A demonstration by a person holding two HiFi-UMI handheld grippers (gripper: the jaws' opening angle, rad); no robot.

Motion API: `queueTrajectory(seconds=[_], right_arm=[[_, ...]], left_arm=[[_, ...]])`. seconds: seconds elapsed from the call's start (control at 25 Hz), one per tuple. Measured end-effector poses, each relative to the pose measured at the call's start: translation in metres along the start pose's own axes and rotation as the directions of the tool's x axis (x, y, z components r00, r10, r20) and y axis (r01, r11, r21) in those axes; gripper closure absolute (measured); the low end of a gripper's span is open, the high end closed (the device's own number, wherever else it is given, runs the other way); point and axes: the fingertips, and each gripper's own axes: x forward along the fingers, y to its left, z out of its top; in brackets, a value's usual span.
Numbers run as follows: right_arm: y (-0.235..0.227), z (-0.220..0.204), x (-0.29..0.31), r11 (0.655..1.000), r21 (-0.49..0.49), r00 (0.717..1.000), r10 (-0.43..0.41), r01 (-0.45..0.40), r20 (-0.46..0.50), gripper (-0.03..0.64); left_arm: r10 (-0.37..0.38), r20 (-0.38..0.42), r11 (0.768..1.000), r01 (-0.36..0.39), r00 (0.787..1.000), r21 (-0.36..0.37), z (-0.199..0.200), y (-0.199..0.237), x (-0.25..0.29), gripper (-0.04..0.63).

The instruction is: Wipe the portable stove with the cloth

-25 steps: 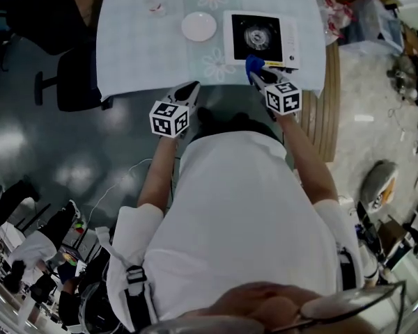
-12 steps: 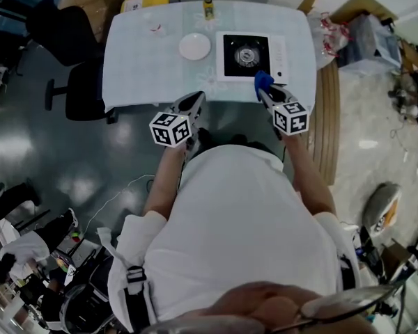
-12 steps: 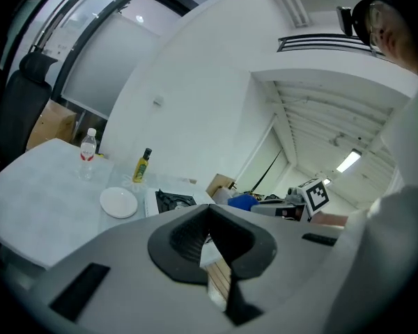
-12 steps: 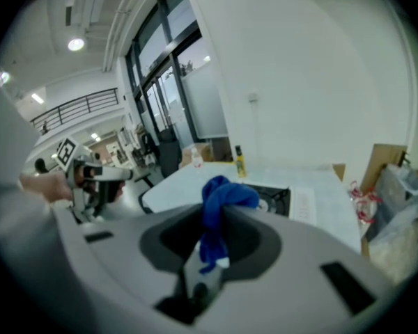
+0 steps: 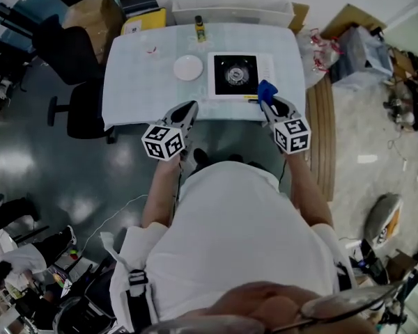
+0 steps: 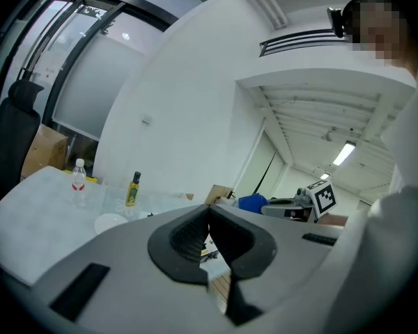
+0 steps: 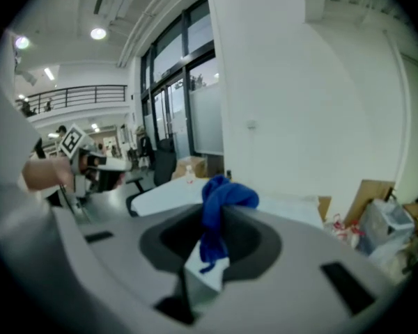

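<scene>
1. Both grippers have drawn back from the table (image 5: 139, 75) carrying the portable stove (image 5: 238, 76).
2. Jaws of the right gripper (image 5: 268, 97) clamp the blue cloth (image 5: 266, 89); the left gripper (image 5: 190, 108) has its jaws closed, empty.
3. Wiping likely needs a fresh forward reach.

Head view: high over person (image 5: 237, 242), facing steeply down, tabletop (image 5: 132, 68) far below. Both gripper views: close behind own jaws, near level, facing across tabletop; right one blurry, apparently sharing it
</scene>
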Motion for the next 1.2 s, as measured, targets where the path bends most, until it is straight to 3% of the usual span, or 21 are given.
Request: queueTrajectory(seconds=[0.28,0.52,0.76,1.2], right_arm=[[-0.009,0.038,-0.031,0.998,-0.050,0.994,-0.039,0.044,0.101,0.522],[-0.014,0.044,-0.043,0.996,-0.040,0.987,-0.077,0.084,0.144,0.522],[-0.020,0.043,-0.044,0.993,-0.032,0.984,-0.106,0.112,0.146,0.522],[-0.021,0.054,-0.048,0.991,-0.043,0.978,-0.116,0.125,0.170,0.522]], left_arm=[[-0.005,0.072,0.993,-0.004,0.997,0.117,0.044,-0.018,-0.009,0.563],[-0.001,0.100,0.986,-0.016,0.995,0.168,0.061,-0.020,-0.012,0.563],[0.013,0.090,0.978,-0.031,0.996,0.204,0.061,-0.017,-0.012,0.563],[0.017,0.090,0.980,-0.035,0.996,0.196,0.063,-0.010,-0.012,0.563]])
